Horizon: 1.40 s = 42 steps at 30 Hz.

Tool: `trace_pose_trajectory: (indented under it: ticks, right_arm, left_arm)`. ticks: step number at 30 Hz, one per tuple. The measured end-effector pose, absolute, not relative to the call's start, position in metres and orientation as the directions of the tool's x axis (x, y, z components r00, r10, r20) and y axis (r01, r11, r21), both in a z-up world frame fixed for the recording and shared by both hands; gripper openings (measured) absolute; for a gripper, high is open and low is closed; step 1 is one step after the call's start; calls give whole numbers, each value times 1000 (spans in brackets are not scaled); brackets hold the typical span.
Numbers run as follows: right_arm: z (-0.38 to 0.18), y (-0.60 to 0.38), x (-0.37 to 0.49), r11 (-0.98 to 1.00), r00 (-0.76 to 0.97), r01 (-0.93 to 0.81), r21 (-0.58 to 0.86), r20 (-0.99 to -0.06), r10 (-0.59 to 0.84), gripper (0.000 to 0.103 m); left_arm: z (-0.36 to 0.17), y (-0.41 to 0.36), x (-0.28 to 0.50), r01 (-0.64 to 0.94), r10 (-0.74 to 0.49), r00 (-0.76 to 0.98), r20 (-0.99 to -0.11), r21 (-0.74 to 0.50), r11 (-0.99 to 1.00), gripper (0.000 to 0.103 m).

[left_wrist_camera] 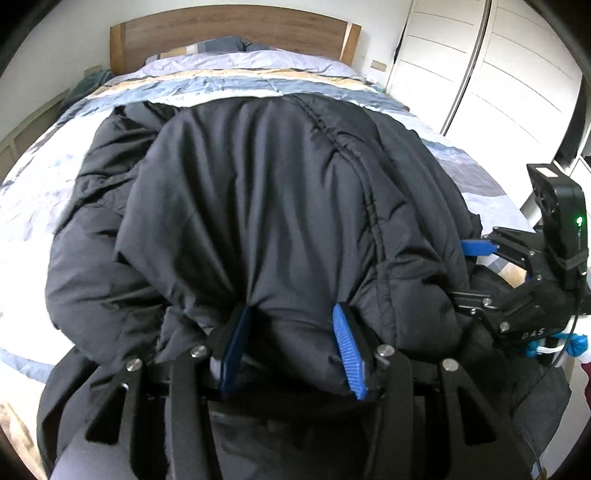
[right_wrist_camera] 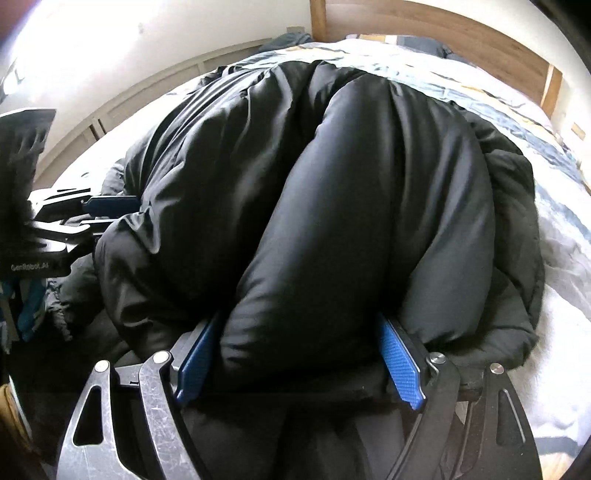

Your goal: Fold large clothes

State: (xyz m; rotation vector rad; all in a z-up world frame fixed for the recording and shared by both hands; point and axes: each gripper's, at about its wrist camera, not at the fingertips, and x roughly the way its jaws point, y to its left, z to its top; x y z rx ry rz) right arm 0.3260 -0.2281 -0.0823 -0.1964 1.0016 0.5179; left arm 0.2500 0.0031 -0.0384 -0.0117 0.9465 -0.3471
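One bed (left_wrist_camera: 33, 206) fills both frames. One black coat (left_wrist_camera: 258, 206) lies heaped across frame centre. Two grippers, at the bottom edges: left gripper (left_wrist_camera: 291, 343) and right gripper (right_wrist_camera: 299, 358) each pinch a coat fold.

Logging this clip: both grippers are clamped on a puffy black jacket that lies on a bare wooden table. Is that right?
Not quite. The left gripper and right gripper do clamp the puffy black jacket, but it lies on a bed with a blue and white patterned duvet and wooden headboard, as the left wrist view shows.
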Motion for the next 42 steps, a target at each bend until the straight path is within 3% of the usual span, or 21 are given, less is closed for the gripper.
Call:
trace_pose_trajectory:
  ticks: [11, 15, 25, 38, 42]
  right_arm:
    - [-37, -263, 276, 907, 498, -407, 106, -807, 317, 81]
    - [-23, -274, 248, 920, 515, -381, 93, -805, 295, 81]
    - [-10, -330, 173, 966, 580, -231, 114, -781, 231, 84]
    - [-5, -398, 106, 991, 615, -44, 127, -778, 127, 90]
    - [-9, -414, 93, 992, 612, 2, 130, -784, 102, 95]
  left_arm:
    - [4, 16, 196, 272, -249, 606, -756, -97, 957, 45]
    - [20, 24, 169, 260, -237, 631, -739, -85, 962, 52]
    - [42, 44, 108, 205, -166, 681, -713, -32, 978, 53]
    - [38, 91, 61, 91, -75, 694, -716, -16, 996, 54]
    - [31, 110, 53, 46, -45, 687, -725, -19, 999, 65]
